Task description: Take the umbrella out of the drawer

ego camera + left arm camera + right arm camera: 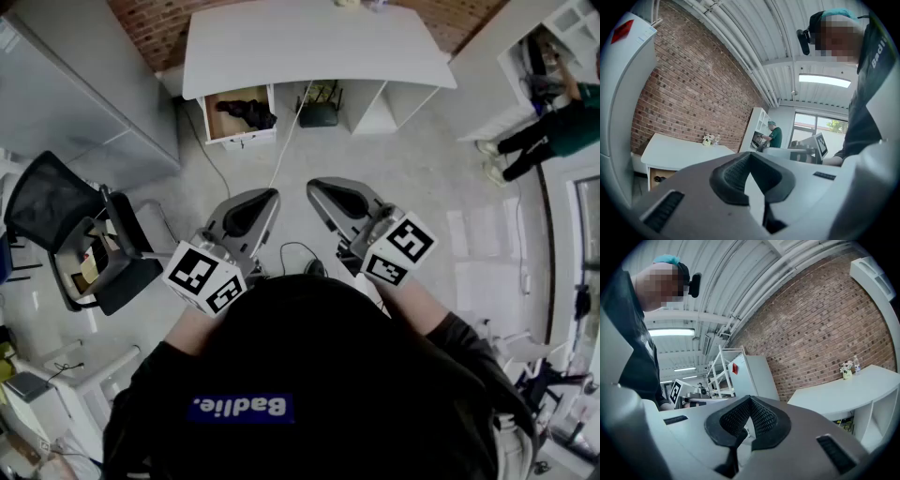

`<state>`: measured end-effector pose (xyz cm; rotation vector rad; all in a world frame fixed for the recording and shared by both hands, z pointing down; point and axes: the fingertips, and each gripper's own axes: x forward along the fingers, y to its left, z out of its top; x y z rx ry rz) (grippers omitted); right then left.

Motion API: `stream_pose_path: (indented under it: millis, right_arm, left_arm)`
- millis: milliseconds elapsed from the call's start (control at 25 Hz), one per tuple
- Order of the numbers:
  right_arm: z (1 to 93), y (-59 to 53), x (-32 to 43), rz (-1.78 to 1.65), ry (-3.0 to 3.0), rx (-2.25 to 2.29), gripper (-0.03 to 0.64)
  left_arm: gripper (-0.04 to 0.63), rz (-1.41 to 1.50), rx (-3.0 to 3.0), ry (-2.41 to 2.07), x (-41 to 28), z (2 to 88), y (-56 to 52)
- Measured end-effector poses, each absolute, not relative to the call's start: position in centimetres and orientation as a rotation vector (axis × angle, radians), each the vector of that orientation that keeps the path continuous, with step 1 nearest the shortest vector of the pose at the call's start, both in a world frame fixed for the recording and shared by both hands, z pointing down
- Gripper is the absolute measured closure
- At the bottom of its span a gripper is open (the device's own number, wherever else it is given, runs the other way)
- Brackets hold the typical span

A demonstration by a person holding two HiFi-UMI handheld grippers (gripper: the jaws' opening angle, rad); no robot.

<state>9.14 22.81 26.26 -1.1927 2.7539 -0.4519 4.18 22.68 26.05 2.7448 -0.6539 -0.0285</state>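
Note:
The drawer stands pulled open under the left end of the white desk, far ahead of me. A dark folded umbrella lies inside it. My left gripper and right gripper are held side by side close to my body, level, pointing toward the desk and well short of the drawer. Both are shut with nothing between their pads. In the left gripper view the left gripper shows closed, and the drawer appears low at the left. In the right gripper view the right gripper is closed too.
A black office chair stands at my left, next to a grey cabinet. A black device sits under the desk, with a cable running across the floor. A person in green works at white shelves on the right.

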Motion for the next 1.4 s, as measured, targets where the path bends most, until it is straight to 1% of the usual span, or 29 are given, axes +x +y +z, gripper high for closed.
stream_pose_path:
  millis: [400, 680, 880, 1200, 1400]
  right_arm:
    - [26.7, 23.6, 11.0, -0.469, 2.794, -1.120, 0.589]
    - [25.9, 24.7, 12.7, -0.380, 2.852, -1.020, 0.589]
    - [26.2, 25.0, 14.3, -0.381, 2.865, -0.944, 0.589]
    - [27.4, 24.3, 14.4, -0.416, 2.897, -0.872, 0.589]
    - [27.9, 21.9, 13.9, -0.423, 2.911, -0.903, 0.589]
  left_arm:
    - [0.597, 0.000, 2.742, -0.682, 6.4, 26.3, 23.1]
    - [0.597, 0.010, 2.741, -0.729, 8.9, 26.0, 23.6]
    - [0.597, 0.012, 2.723, -0.776, 10.3, 26.1, 24.4]
    - [0.597, 0.006, 2.702, -0.832, 10.0, 26.4, 24.1]
    - [0.597, -0.012, 2.703, -0.838, 8.7, 26.8, 21.4]
